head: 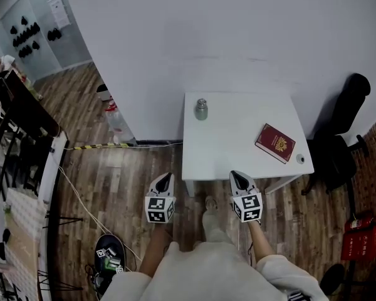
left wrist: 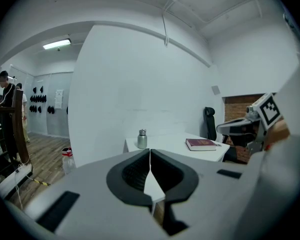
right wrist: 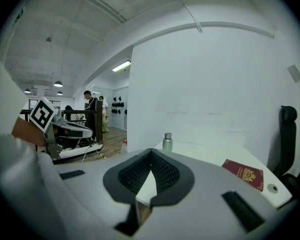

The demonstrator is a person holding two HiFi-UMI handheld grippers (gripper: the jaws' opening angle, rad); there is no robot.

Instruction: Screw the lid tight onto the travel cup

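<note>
My left hand-held gripper (head: 165, 179) and right hand-held gripper (head: 239, 179) are closed, empty; I'd open both before nearing the travel cup (head: 201, 109).

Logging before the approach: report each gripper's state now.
The left gripper is closed, holding nothing.
The right gripper is closed, holding nothing.

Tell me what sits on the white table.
A steel travel cup near the far left corner, a red book at the right, and a small round object beside it. Whatever lies beneath the book is covered.
</note>
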